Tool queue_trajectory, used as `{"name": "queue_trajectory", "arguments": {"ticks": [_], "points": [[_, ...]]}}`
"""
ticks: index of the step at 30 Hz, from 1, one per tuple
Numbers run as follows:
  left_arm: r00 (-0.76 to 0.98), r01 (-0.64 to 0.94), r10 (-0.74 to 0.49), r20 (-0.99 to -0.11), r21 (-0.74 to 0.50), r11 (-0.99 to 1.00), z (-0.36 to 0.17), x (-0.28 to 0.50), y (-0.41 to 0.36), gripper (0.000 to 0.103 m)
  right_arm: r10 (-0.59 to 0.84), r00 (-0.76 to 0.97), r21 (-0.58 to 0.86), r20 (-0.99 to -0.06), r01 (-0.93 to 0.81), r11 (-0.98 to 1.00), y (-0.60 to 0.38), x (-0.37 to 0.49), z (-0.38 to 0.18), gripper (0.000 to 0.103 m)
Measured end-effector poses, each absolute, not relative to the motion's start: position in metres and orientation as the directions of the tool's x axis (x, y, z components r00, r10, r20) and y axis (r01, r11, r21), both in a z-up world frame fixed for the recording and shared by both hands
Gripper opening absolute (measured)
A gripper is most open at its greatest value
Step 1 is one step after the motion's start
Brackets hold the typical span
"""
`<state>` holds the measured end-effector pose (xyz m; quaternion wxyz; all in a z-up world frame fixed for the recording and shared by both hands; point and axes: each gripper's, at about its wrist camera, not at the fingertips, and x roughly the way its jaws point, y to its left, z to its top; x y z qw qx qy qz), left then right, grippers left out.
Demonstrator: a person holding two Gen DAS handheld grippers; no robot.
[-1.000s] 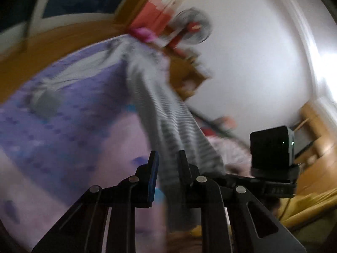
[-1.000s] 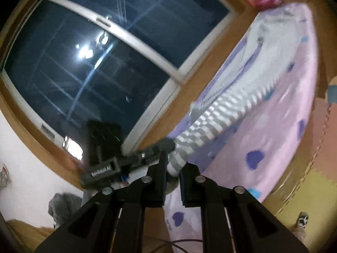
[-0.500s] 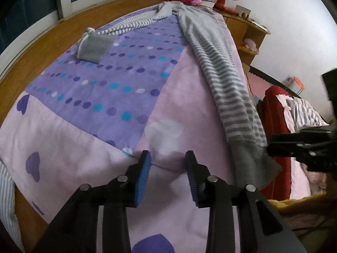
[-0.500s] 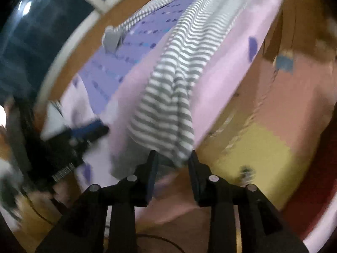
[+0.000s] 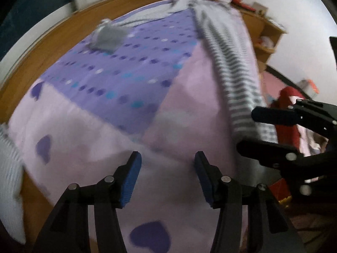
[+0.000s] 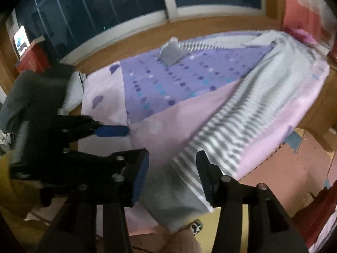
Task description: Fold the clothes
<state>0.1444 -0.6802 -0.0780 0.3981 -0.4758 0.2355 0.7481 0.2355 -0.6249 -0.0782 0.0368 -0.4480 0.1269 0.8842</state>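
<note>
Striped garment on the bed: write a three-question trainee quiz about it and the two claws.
1. True or false: the left claw is shut on the striped garment.
2. Which end of the garment hangs over the bed edge by the right claw: A) plain grey cuff, B) pink collar?
3. Fill in: both claws are ____.

Key: 1 false; 2 A; 3 open.

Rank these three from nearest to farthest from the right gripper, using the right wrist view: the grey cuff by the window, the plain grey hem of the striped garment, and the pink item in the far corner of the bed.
1. Plain grey hem: between the open fingers of the right gripper, at the bed's near edge.
2. Grey cuff: far side, by the window.
3. Pink item: far right corner.
</note>
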Motion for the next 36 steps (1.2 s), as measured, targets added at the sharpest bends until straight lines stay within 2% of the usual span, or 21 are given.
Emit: {"name": "queue_trajectory", "arguments": {"ticks": [3, 8, 10, 12, 13, 14, 16, 18, 20, 22, 23, 25, 26, 29, 30, 33, 36], "points": [[-0.244, -0.79, 0.355, -0.902, -0.027, -0.612, -0.08, 0.139, -0.697, 0.053, -0.021, -0.533, 0.122, -0.846, -0.155, -0.98, -0.632, 0.224, -0.097, 0.047], [-0.217, -0.795, 0.398, -0.891, -0.076, -0.602, -0.074, 0.126, -0.713, 0.053, 0.072, -0.507, 0.014, -0.859, -0.165, -0.986, -0.644, 0.219, -0.106, 0.046], [-0.208, -0.804, 0.424, -0.881, -0.093, -0.588, -0.069, 0.121, -0.717, 0.053, 0.111, -0.491, 0.008, -0.864, -0.234, -0.972, -0.643, 0.215, -0.106, 0.039], [-0.2, -0.812, 0.45, -0.87, -0.11, -0.573, -0.064, 0.115, -0.72, 0.053, 0.135, -0.479, 0.024, -0.867, -0.312, -0.95, -0.638, 0.214, -0.105, 0.023], [-0.195, -0.817, 0.463, -0.865, -0.118, -0.565, -0.062, 0.112, -0.722, 0.053, 0.139, -0.477, 0.043, -0.868, -0.351, -0.935, -0.633, 0.216, -0.104, 0.019], [-0.191, -0.821, 0.475, -0.859, -0.126, -0.557, -0.059, 0.11, -0.724, 0.053, 0.139, -0.475, 0.065, -0.869, -0.388, -0.919, -0.627, 0.218, -0.103, 0.014], [-0.181, -0.829, 0.5, -0.847, -0.142, -0.541, -0.055, 0.104, -0.728, 0.053, 0.067, -0.509, 0.201, -0.858, -0.453, -0.868, -0.615, 0.225, -0.1, 0.01], [-0.171, -0.837, 0.524, -0.834, -0.158, -0.524, -0.05, 0.098, -0.732, 0.053, -0.08, -0.627, 0.441, -0.775, -0.445, -0.78, -0.606, 0.232, -0.091, 0.01], [-0.154, -0.836, 0.571, -0.807, -0.202, -0.51, -0.043, 0.092, -0.731, 0.053, -0.135, -0.716, 0.552, -0.685, -0.389, -0.738, -0.607, 0.231, -0.077, 0.01], [-0.128, -0.827, 0.611, -0.781, -0.256, -0.501, -0.04, 0.088, -0.732, 0.053, -0.163, -0.757, 0.603, -0.632, -0.35, -0.717, -0.607, 0.224, -0.07, 0.01], [-0.121, -0.82, 0.616, -0.778, -0.271, -0.504, -0.042, 0.085, -0.726, 0.053, -0.173, -0.763, 0.614, -0.623, -0.34, -0.712, -0.607, 0.218, -0.07, 0.011], [-0.11, -0.811, 0.619, -0.777, -0.29, -0.508, -0.046, 0.08, -0.718, 0.053, -0.185, -0.722, 0.595, -0.667, -0.366, -0.716, -0.606, 0.203, -0.084, 0.023], [-0.104, -0.809, 0.616, -0.781, -0.295, -0.509, -0.048, 0.08, -0.716, 0.053, -0.202, -0.684, 0.586, -0.701, -0.39, -0.711, -0.606, 0.196, -0.093, 0.033], [-0.064, -0.811, 0.624, -0.779, -0.324, -0.488, -0.05, 0.082, -0.713, 0.053, -0.265, -0.665, 0.644, -0.698, -0.422, -0.638, -0.607, 0.204, -0.104, 0.034], [-0.044, -0.812, 0.622, -0.782, -0.335, -0.478, -0.053, 0.083, -0.711, 0.053, -0.251, -0.685, 0.645, -0.683, -0.405, -0.648, -0.608, 0.213, -0.096, 0.04], [-0.002, -0.817, 0.609, -0.793, -0.35, -0.458, -0.061, 0.088, -0.704, 0.053, -0.137, -0.689, 0.514, -0.712, -0.377, -0.771, -0.615, 0.233, -0.071, 0.053], [0.039, -0.822, 0.598, -0.8, -0.366, -0.436, -0.069, 0.095, -0.697, 0.053, -0.009, -0.671, 0.335, -0.742, -0.359, -0.871, -0.631, 0.249, -0.064, 0.057]]}}
